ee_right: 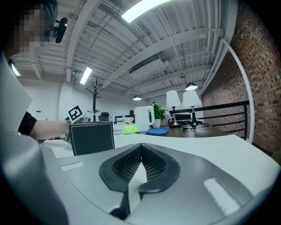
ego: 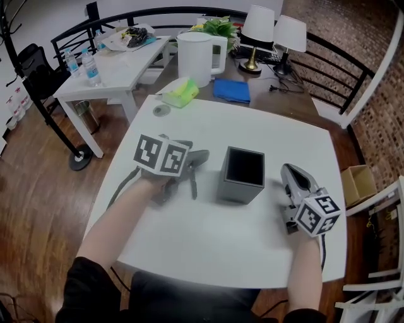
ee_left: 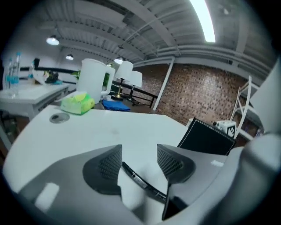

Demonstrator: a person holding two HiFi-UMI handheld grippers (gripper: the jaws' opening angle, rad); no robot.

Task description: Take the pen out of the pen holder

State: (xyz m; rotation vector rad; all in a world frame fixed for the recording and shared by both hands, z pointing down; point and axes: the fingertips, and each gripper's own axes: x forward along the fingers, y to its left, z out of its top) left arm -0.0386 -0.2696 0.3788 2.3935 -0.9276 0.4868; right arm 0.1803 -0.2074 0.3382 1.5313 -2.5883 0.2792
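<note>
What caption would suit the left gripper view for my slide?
Left gripper open, black pen lying between its fingers on the white table, pen holder at right.

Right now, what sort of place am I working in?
Probably a loft-style office or studio, perhaps on a raised level: an exposed brick wall, a black railing round the area, and a white table near desk lamps and a white kettle.

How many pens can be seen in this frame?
1. The pen lies on the white table between the left gripper's open jaws; the pen holder's dark inside could hide others.
</note>
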